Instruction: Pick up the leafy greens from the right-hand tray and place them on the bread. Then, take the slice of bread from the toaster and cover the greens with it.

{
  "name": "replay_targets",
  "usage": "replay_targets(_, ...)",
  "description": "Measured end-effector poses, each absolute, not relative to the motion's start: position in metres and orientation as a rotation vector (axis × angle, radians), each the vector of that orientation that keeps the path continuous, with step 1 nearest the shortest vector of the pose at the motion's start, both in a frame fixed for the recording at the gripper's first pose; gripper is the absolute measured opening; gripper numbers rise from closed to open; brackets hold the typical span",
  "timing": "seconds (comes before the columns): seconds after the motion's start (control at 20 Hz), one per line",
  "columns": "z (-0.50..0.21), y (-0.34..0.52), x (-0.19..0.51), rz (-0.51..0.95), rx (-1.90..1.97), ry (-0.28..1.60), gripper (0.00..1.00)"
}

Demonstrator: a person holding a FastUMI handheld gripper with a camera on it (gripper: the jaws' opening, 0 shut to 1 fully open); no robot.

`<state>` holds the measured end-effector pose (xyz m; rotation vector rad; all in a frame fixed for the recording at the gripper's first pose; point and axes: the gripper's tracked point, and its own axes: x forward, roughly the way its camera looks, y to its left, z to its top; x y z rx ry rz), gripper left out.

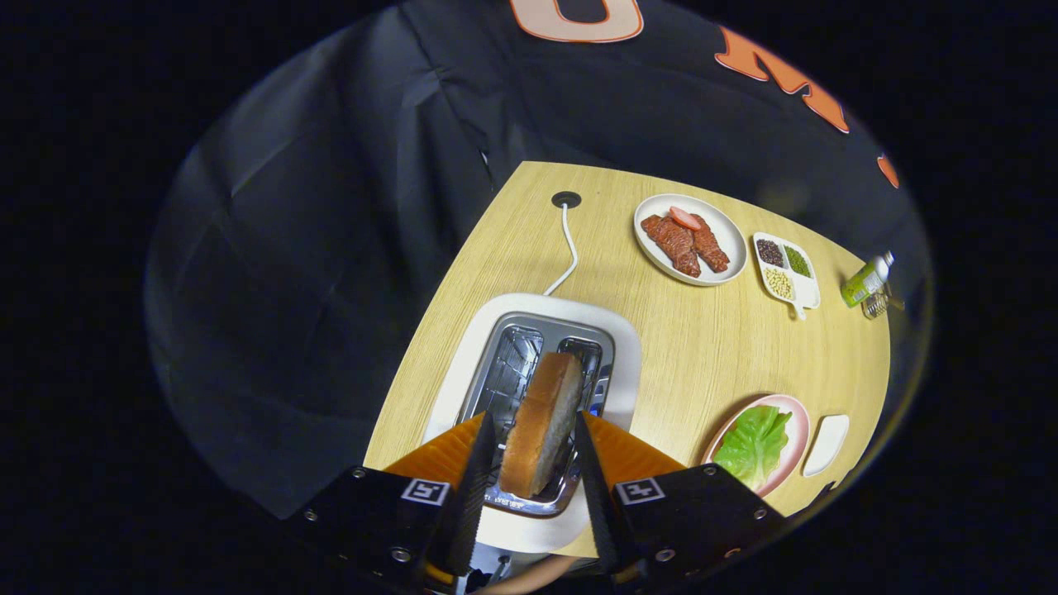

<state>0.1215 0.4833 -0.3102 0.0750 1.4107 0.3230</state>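
Note:
A slice of bread (pixel 541 421) stands on edge between my fingers, over the right-hand slot of the white and chrome toaster (pixel 504 355). My gripper (pixel 533 416) is shut on it, one finger against each flat face. The slice's lower end hangs over the toaster's near chrome rim. To the right of my fingers a leafy green (pixel 752 446) lies spread on a pink plate (pixel 798 413). Whatever is under the leaf is hidden.
The wooden table (pixel 702 347) also carries a white plate of red meat slices (pixel 690 240), a divided dish of beans (pixel 785 268) and a small green bottle (pixel 866 281) at the far right. A small white dish (pixel 826 445) sits beside the pink plate. The toaster's white cable (pixel 569 248) runs to a hole at the far edge.

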Motion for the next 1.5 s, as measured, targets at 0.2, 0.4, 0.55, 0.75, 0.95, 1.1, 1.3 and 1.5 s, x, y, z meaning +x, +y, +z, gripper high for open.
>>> replay_targets(0.2, -0.306, 0.477, 0.128, 0.295, 0.097, 1.394, 0.23)
replay_targets(0.4, -0.283, 0.473, 0.135, 0.340, 0.155, 1.352, 0.16)
replay_targets(0.55, -0.262, 0.466, 0.143, 0.377, 0.200, 1.299, 0.13)
replay_targets(0.75, -0.236, 0.453, 0.143, 0.421, 0.246, 1.257, 0.11)
replay_targets(0.95, -0.207, 0.441, 0.143, 0.475, 0.286, 1.196, 0.11)
replay_targets(1.1, -0.193, 0.423, 0.142, 0.487, 0.307, 1.154, 0.10)
replay_targets(1.3, -0.195, 0.385, 0.138, 0.467, 0.328, 1.142, 0.11)
replay_targets(1.5, -0.205, 0.344, 0.133, 0.441, 0.351, 1.149, 0.10)
